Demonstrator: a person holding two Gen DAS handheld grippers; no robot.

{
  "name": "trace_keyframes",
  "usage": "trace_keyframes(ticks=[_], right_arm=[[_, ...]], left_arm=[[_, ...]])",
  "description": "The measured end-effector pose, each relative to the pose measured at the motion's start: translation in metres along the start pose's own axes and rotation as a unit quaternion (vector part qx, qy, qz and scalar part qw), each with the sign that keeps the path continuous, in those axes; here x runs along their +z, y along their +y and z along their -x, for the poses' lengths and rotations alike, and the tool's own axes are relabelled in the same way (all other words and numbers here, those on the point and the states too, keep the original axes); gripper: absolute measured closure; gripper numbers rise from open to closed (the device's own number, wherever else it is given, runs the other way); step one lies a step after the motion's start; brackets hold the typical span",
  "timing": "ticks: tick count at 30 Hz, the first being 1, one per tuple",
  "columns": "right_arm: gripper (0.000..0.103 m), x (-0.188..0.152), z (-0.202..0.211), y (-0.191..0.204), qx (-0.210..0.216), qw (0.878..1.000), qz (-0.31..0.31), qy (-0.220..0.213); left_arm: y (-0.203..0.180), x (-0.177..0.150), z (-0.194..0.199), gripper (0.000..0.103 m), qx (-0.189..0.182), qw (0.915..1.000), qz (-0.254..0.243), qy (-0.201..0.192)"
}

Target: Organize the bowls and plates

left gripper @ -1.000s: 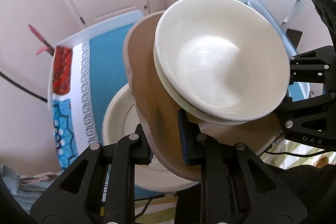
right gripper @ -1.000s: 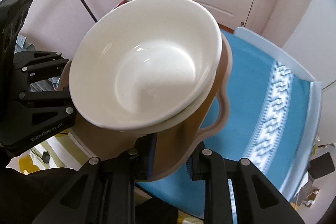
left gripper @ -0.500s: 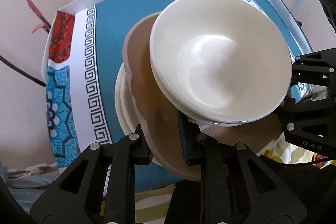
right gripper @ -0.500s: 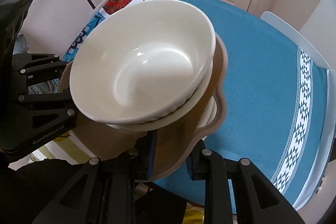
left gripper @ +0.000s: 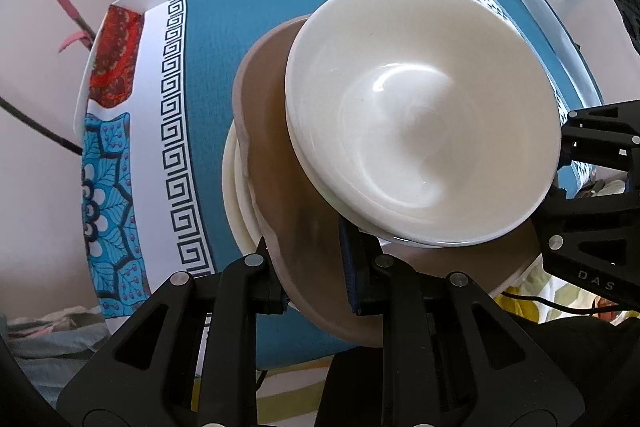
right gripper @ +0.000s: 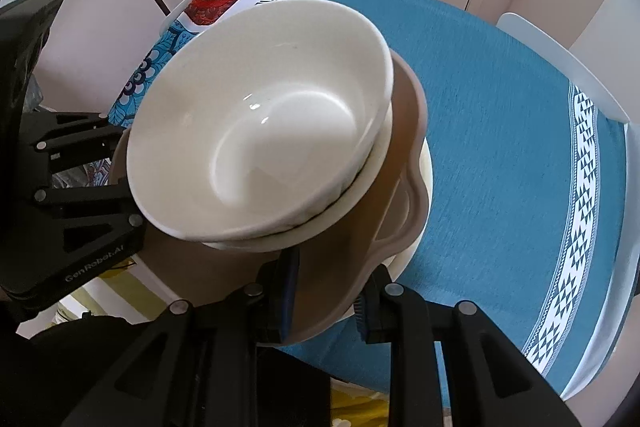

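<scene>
above a blue-clothed surface [left gripper: 248, 39], both grippers' jaws clamp a brown tray [left gripper: 276, 163] carrying stacked bowls [left gripper: 420, 115], likely needing level lowering onto the cream plate [left gripper: 236, 203].

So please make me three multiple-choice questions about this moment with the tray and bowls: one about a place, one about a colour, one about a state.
1. Where do the white bowls sit?
A. on the brown tray
B. directly on the tablecloth
C. on the floor

2. What is the main colour of the tablecloth?
A. yellow
B. teal blue
C. black

3. How does the left gripper stand?
A. open, away from the tray
B. shut on a bowl
C. shut on the tray's edge

Answers:
1. A, the stacked bowls rest on the tray's surface in both wrist views.
2. B, teal cloth with white patterned borders covers the table.
3. C, its jaws pinch the tray rim, as the right gripper does on the opposite side.
</scene>
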State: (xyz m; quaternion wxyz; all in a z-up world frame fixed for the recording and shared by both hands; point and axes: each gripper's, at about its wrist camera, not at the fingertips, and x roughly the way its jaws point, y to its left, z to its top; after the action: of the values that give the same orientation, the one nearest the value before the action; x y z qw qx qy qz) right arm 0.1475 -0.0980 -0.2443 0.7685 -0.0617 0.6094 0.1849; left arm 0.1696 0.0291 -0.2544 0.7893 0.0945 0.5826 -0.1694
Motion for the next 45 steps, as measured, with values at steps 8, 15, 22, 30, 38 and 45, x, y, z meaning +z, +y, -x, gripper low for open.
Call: trace_keyframes(ticks=[8,15,22,30,38,45], right_arm=[[0.081,0.005,-0.002,-0.005,0.009,1.000,-0.008,0.017],[0.080,0.009,0.004,-0.010,0.018,0.999,-0.026,0.027],[0.075,0.006,0.011,-0.012,0.010,0.999,-0.035,0.027],[0.073,-0.001,0.026,-0.016,0.011,0.999,-0.051,0.009],[0.073,-0.020,0.063,-0.024,0.020,0.996,-0.078,-0.030],[0.073,-0.042,0.134,-0.022,-0.002,0.988,-0.092,-0.126]], left_arm=[[0.001,0.002,-0.003,0.085,-0.008,0.9989,0.020,0.042],[0.001,0.001,0.000,0.083,-0.025,0.9969,0.030,0.068],[-0.008,0.001,0.010,0.065,-0.033,0.9963,0.022,0.076],[-0.019,-0.002,0.030,0.038,-0.024,0.9981,0.010,0.056],[-0.024,-0.009,0.065,0.038,-0.017,0.9995,0.021,0.018],[-0.035,-0.014,0.141,0.038,0.005,0.9947,0.040,-0.095]])
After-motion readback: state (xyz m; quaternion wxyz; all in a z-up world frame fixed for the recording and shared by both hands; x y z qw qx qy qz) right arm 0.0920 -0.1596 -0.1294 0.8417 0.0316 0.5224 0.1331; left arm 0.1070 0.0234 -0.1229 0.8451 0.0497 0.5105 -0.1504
